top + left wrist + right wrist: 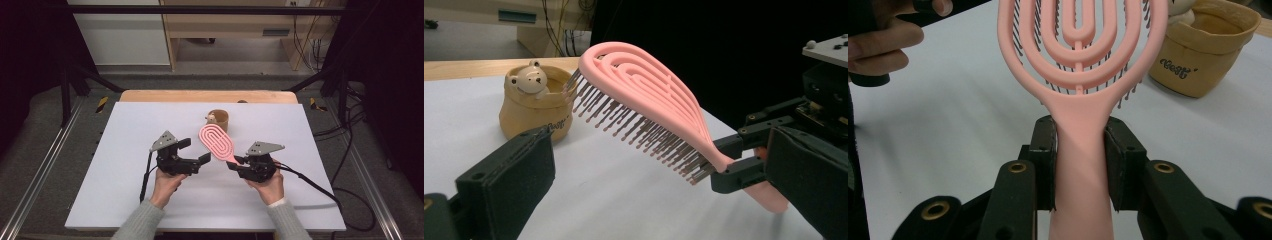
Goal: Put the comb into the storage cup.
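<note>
A pink vented hairbrush (216, 140) hangs tilted above the white table, bristles down. My right gripper (235, 162) is shut on its handle; in the right gripper view both pads clamp the handle's neck (1081, 120). My left gripper (196, 151) stands open just left of the brush, with nothing between its jaws. In the left gripper view the brush (644, 95) crosses the middle, and the right gripper (744, 160) grips it at the right. Behind the brush head stands a tan cup with a small bear figure (218, 120) (531, 112) (1198, 65), upright on the table.
A white board (125, 150) covers the wooden table, whose far edge (205, 96) lies just beyond the cup. Cables trail from both grippers toward the front and right. Metal rails and dark frame posts flank the table on both sides.
</note>
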Demonstrator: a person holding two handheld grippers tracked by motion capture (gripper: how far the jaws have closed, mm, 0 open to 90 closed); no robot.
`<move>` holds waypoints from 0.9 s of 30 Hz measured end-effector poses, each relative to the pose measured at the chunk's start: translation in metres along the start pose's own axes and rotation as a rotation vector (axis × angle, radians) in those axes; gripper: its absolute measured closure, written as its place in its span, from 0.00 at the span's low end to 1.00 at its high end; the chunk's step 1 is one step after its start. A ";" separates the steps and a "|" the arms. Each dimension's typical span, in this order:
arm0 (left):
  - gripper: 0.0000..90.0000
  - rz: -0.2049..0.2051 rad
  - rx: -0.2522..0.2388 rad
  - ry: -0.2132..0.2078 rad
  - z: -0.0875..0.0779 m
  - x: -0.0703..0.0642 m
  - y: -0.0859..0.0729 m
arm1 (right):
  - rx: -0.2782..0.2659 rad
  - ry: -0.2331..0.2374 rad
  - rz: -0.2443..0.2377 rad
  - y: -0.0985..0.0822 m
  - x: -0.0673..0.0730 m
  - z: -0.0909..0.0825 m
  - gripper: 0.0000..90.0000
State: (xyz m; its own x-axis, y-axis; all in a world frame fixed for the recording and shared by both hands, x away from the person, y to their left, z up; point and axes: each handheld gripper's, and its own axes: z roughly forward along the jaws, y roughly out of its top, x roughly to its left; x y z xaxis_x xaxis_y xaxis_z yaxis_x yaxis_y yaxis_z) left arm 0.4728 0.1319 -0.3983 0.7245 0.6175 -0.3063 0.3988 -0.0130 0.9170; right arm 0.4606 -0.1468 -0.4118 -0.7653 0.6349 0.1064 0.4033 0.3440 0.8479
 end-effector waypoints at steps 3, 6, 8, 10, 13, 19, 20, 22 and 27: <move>0.00 -0.004 0.004 0.002 0.003 -0.001 0.000 | 0.000 0.001 -0.001 0.000 0.000 0.000 0.78; 0.00 -0.014 0.006 0.001 0.008 -0.002 0.000 | -0.004 0.001 -0.002 0.000 0.000 0.000 0.78; 0.00 -0.022 0.005 0.000 0.010 -0.002 -0.001 | -0.007 0.001 -0.001 0.000 0.001 -0.001 0.78; 0.00 -0.030 0.005 0.002 0.012 -0.003 -0.001 | -0.008 0.002 -0.003 0.000 0.001 -0.001 0.78; 0.01 -0.036 0.004 0.002 0.013 -0.003 -0.002 | -0.008 0.001 -0.004 0.000 0.001 -0.001 0.78; 0.04 -0.053 0.010 -0.004 0.019 -0.004 -0.004 | -0.020 0.002 -0.007 0.000 0.001 -0.001 0.78; 0.05 -0.058 0.010 -0.009 0.021 -0.005 -0.004 | -0.023 0.003 -0.007 0.001 0.001 -0.002 0.78; 0.06 -0.063 0.013 -0.013 0.023 -0.006 -0.005 | -0.025 0.001 -0.008 0.001 0.001 -0.002 0.78; 0.12 -0.073 0.015 -0.025 0.027 -0.007 -0.006 | -0.035 0.000 -0.012 0.001 0.002 -0.003 0.78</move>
State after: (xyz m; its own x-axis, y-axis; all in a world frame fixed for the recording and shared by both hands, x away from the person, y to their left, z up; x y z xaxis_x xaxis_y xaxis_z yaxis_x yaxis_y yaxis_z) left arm 0.4800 0.1063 -0.4086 0.7065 0.5978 -0.3788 0.4592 0.0199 0.8881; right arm 0.4581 -0.1474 -0.4093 -0.7699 0.6309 0.0962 0.3765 0.3274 0.8666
